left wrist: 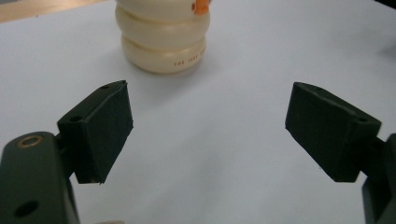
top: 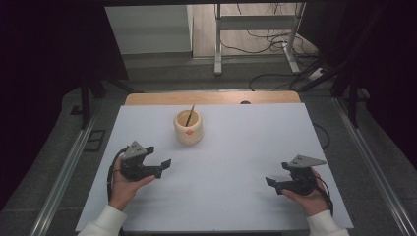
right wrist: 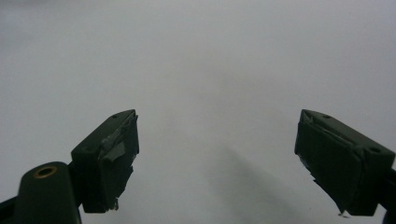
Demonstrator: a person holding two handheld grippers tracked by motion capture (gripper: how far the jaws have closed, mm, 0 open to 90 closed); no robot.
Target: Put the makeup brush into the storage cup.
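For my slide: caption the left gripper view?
Open left gripper facing a cream holder on the white table.

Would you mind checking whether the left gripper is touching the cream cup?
Apart. The left gripper view shows bare white table between the open left gripper and the cup.

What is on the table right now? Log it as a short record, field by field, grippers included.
surface: white sheet over a wooden table
container: cream ribbed cup, upright, with a small orange mark on its side
contents: one thin dark stick leaning inside the cup
left gripper: jaws wide apart, nothing between them, aimed toward the cup and short of it
right gripper: jaws wide apart, nothing between them, over bare sheet, far from the cup
hands: each holds its gripper near the table's front edge
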